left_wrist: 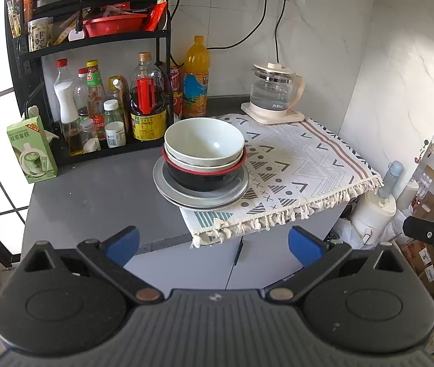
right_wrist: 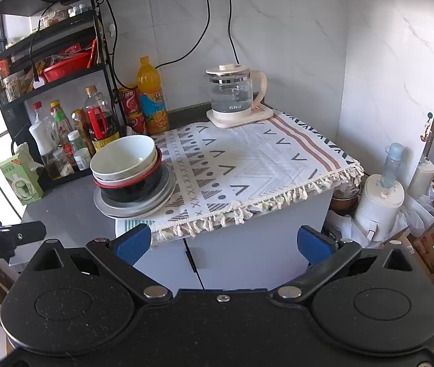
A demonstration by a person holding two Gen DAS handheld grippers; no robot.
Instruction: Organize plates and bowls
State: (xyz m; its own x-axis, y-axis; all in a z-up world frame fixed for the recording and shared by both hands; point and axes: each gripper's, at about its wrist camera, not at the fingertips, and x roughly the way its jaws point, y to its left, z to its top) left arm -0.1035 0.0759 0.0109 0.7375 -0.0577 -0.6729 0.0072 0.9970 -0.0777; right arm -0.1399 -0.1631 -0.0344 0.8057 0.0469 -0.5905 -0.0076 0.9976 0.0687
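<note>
A stack of dishes stands on the counter at the left edge of a patterned cloth (left_wrist: 302,159). A pale green bowl (left_wrist: 204,140) sits on top, in a speckled white bowl, in a black bowl with a red rim (left_wrist: 204,176), on grey plates (left_wrist: 201,197). The stack also shows in the right wrist view, with the green bowl (right_wrist: 123,156) above the grey plates (right_wrist: 134,206). My left gripper (left_wrist: 214,244) is open and empty, in front of the counter and below the stack. My right gripper (right_wrist: 223,241) is open and empty, in front of the cabinet.
A black rack with sauce bottles (left_wrist: 110,107) stands behind and left of the stack. An orange juice bottle (left_wrist: 196,79) and a glass kettle (left_wrist: 273,91) stand at the back. A green tissue box (left_wrist: 30,150) sits at the left. A white appliance (right_wrist: 379,202) and boxes stand right of the cabinet.
</note>
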